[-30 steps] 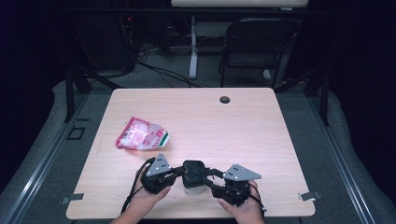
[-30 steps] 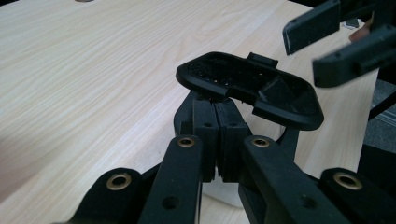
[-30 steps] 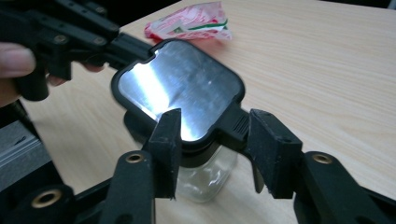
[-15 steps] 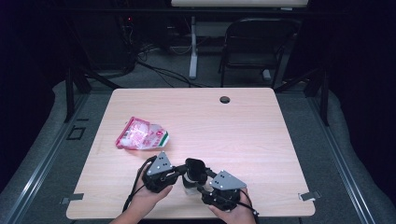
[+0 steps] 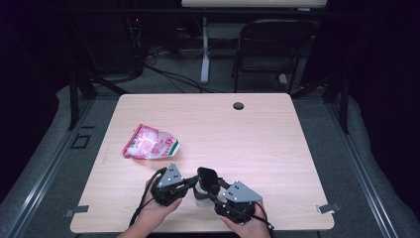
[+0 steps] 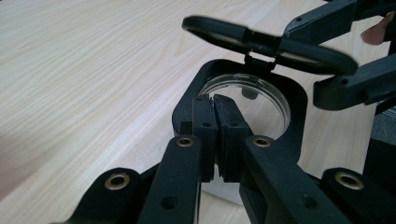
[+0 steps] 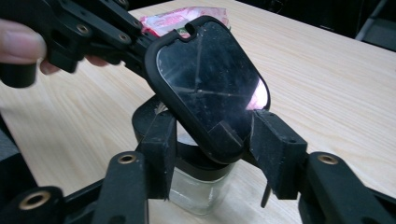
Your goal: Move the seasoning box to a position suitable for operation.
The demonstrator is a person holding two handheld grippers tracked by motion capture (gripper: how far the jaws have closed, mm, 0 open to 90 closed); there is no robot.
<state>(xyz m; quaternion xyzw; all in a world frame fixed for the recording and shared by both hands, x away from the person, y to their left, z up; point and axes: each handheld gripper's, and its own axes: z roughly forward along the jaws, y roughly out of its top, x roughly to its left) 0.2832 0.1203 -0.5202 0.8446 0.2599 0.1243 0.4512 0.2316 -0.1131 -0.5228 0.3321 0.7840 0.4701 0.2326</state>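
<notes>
1. High view: both hands come in at the bottom centre, left gripper (image 5: pixel 184 184) and right gripper (image 5: pixel 216 191) angled inward onto a small clear glass jar with a black hinged lid (image 5: pixel 202 191).
2. Left gripper view: jaws pinched together on the jar's black rim collar (image 6: pixel 187 109), low centre of frame.
3. Right gripper view: jaws stand wide either side of the raised square lid (image 7: pixel 205 88), mid-frame; they have just been closing. Can't tell whether the pads press on it.
4. Surface: light wood-grain table (image 5: pixel 277 148). A pink-and-white crinkled plastic packet (image 5: pixel 150 144) lies left of centre, apart from the jar.
5. Room: dark, with a black folding chair (image 5: pixel 270 49) upper right, beyond the table.
6. Jar stands upright near the bottom edge, lid swung open. Contents can't be made out.
</notes>
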